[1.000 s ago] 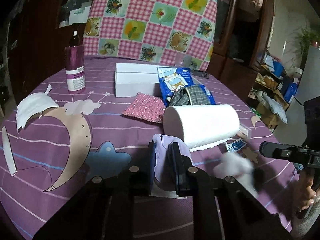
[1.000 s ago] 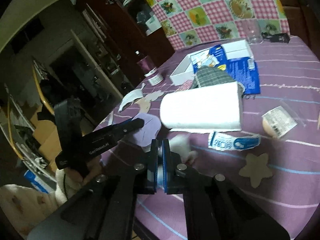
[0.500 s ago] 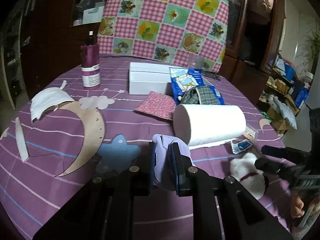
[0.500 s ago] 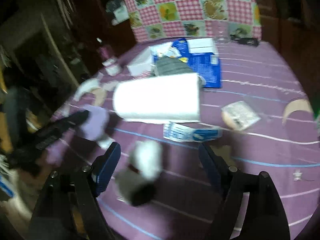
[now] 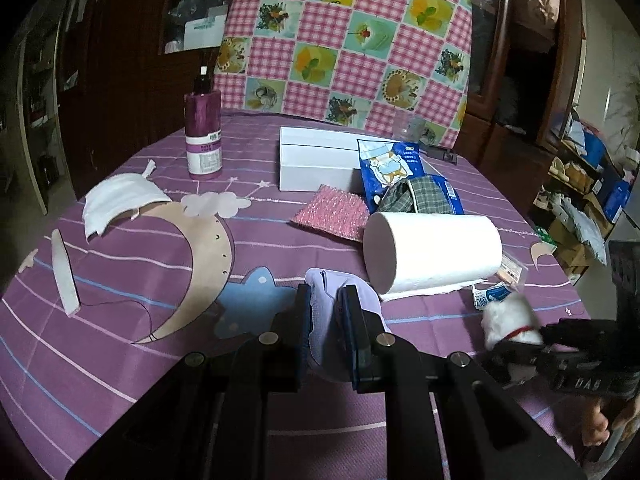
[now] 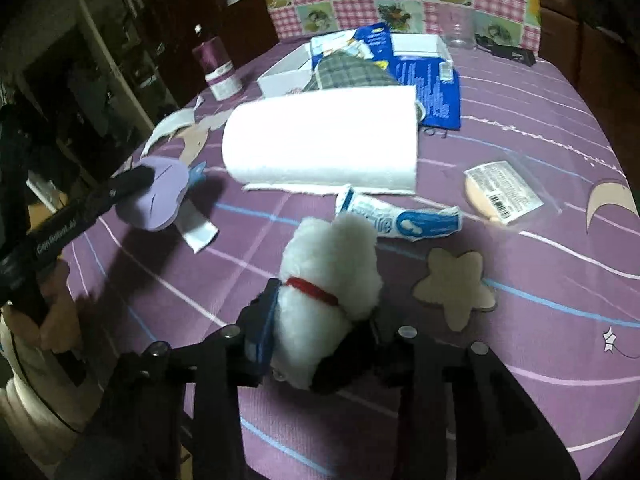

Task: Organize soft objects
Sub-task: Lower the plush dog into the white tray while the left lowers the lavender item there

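The right gripper (image 6: 316,328) has just been closing its jaws around a white plush toy (image 6: 328,280) with a red collar, which sits between them. The left gripper (image 5: 326,312) is clamped on a lilac cloth (image 5: 324,320), just above the purple tablecloth (image 5: 120,360). Just beyond both tools lies a white paper roll (image 5: 436,254) on its side; farther off, a pink sponge (image 5: 334,216), a plaid cloth (image 5: 416,198) and a white box (image 5: 316,160)

The left hand-held gripper (image 6: 144,178) bears a side print beginning "Gen", the rest too blurred to read.
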